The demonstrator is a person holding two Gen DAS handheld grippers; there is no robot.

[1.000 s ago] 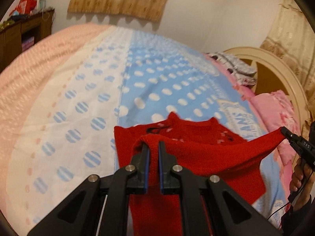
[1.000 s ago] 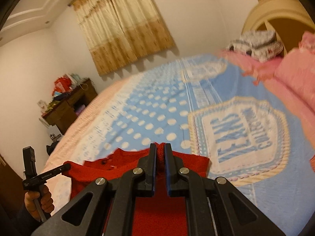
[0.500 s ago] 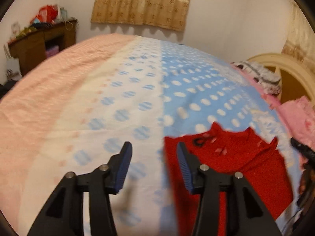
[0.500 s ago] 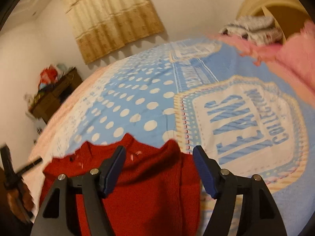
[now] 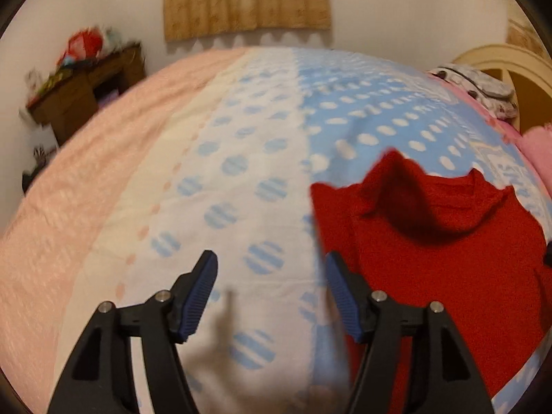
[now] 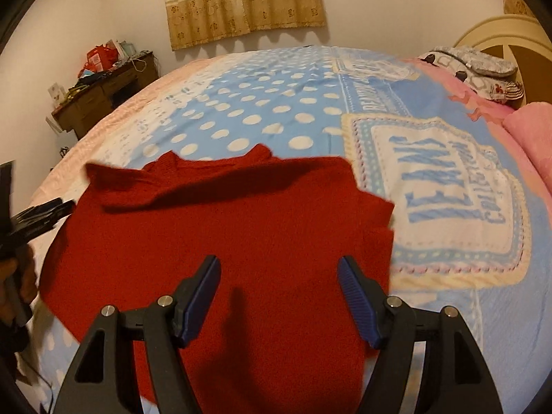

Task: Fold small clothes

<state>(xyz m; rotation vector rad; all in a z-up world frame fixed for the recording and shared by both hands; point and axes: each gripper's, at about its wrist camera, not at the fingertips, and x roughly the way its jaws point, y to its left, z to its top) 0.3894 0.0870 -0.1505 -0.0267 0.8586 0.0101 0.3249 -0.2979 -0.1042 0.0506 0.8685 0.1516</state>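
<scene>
Right wrist view puts the red knitted sweater [image 6: 220, 241] flat on the dotted blue bedspread [image 6: 276, 110] under my right fingers [image 6: 279, 302], spread empty, while my left fingers [image 5: 270, 296], just opened, hang empty beside its edge.

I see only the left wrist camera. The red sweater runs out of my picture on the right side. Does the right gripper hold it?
Observer: No. The right gripper has just opened its jaws. They stand open above the sweater and its pads do not pinch the cloth.
Operator: Thank you. Does the sweater lie flat on its right side?
Observer: Not fully. At the right edge a flap of the cloth is doubled over, just beside the printed badge.
</scene>
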